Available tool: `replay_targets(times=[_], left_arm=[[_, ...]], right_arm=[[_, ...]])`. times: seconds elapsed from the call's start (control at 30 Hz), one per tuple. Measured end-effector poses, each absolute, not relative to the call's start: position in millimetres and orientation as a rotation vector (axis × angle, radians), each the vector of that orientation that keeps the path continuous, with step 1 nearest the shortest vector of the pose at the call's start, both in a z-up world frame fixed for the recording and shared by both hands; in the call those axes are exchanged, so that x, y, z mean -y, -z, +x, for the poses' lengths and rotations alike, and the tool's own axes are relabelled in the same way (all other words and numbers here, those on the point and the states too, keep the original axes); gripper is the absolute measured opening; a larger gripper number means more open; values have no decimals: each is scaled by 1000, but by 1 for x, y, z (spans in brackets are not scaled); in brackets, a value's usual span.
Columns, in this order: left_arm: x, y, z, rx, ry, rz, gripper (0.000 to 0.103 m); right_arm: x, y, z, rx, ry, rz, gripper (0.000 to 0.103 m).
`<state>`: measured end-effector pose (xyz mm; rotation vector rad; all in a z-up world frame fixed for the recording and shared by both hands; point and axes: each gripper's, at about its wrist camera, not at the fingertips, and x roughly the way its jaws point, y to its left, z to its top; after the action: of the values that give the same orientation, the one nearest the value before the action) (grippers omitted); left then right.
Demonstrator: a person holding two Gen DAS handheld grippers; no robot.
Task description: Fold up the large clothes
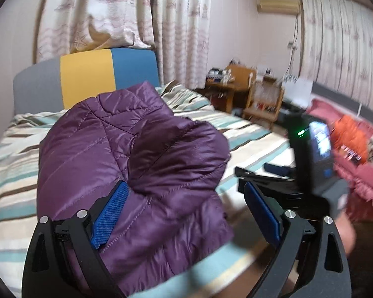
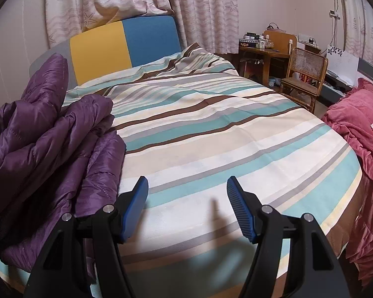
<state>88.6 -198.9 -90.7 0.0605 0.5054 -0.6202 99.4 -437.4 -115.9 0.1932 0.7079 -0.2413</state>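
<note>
A purple quilted puffer jacket (image 1: 136, 144) lies bunched on the striped bedsheet (image 1: 251, 129). My left gripper (image 1: 185, 186) stands open wide around its near end. The left blue pad (image 1: 109, 216) rests against the fabric, and the right pad (image 1: 261, 211) is clear of it. In the right wrist view the same jacket (image 2: 49, 144) is heaped at the left. My right gripper (image 2: 187, 181) hovers open over the bare striped sheet (image 2: 211, 129) beside the jacket, with nothing between its fingers.
The bed has a yellow and blue headboard (image 2: 124, 44) by the curtains. A pink frilled blanket (image 2: 355, 119) lies off the bed's right edge. A wooden chair (image 2: 305, 74) and a cluttered desk (image 2: 261, 52) stand behind. The right gripper's camera unit (image 1: 315, 149) shows, blurred.
</note>
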Motion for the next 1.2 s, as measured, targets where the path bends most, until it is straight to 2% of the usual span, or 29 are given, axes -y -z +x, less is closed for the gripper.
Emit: replay_targets(times=[0.2,0.43,0.6,0.67,0.8,1.0,1.2], left_arm=[[151,86,84,-463,501,-68,93],[66,99,138,-558,137,-401,93],[69,99,168,-620,101,-345,93],[73,100,174,-641,126,-336,93],[89,106,184,-683,166,-262,93],[94,116,193,-730,225,-269,93],[116,120,190,-741,276,-155,93]], right_arm=[[433,108,99,-684,209,199,66],[426,89,97,-644,169,221,66],[422,55,91,-570,106,264,67],[416,43,89,-547,58,268,70],[400,32,96,-579,-92,271,74],[385,59,102,-787,-178,203,74],[395,87,92,-831,-131,201,72]])
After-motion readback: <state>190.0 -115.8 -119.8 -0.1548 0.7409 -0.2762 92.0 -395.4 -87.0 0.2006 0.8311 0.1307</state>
